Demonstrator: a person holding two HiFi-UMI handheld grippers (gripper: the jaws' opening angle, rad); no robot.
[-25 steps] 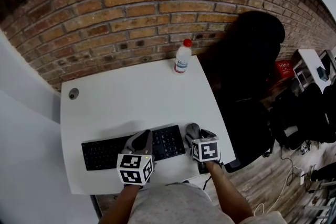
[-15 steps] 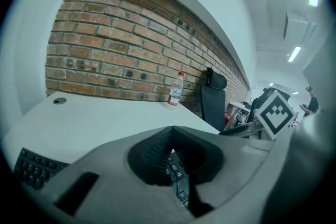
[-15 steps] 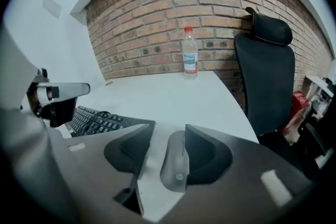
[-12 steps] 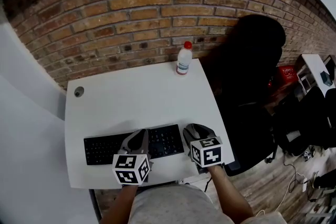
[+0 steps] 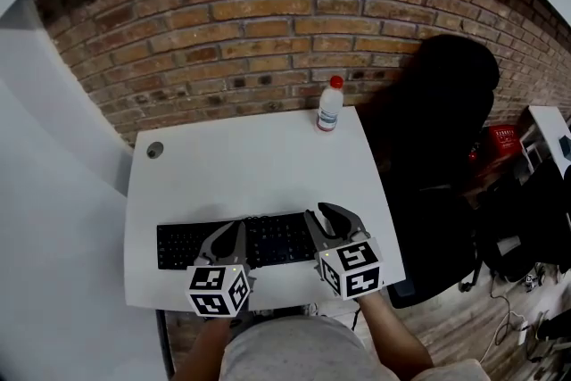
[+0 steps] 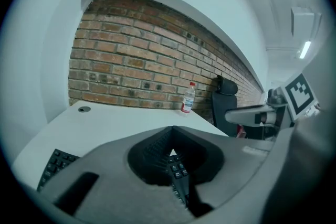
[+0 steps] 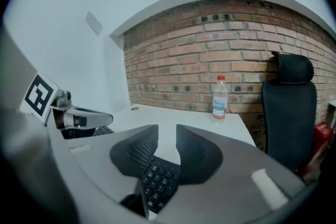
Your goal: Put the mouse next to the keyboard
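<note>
Now right hand-held gripper (image 7: 167, 128) closing, empty, above keyboard (image 7: 157, 182).

Red-brick wall (image 5: 268, 22) runs across the rm well beyond the left fingers (image 5: 223, 244), behind the far edge of the white desk (image 5: 250, 156). Round cable grommet (image 5: 155, 150) at the desk's far-left corner. Plain white wall (image 5: 53, 219) to the fingers' left. Black office chair (image 5: 442, 129) to their right, just beside the desk. Wood-plank floor (image 5: 486, 326) further right. Ceiling strip light (image 6: 304, 50) lit.

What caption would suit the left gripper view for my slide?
Shut left tongs over the black keyboard, a bottle standing at the white desk's far edge.
</note>
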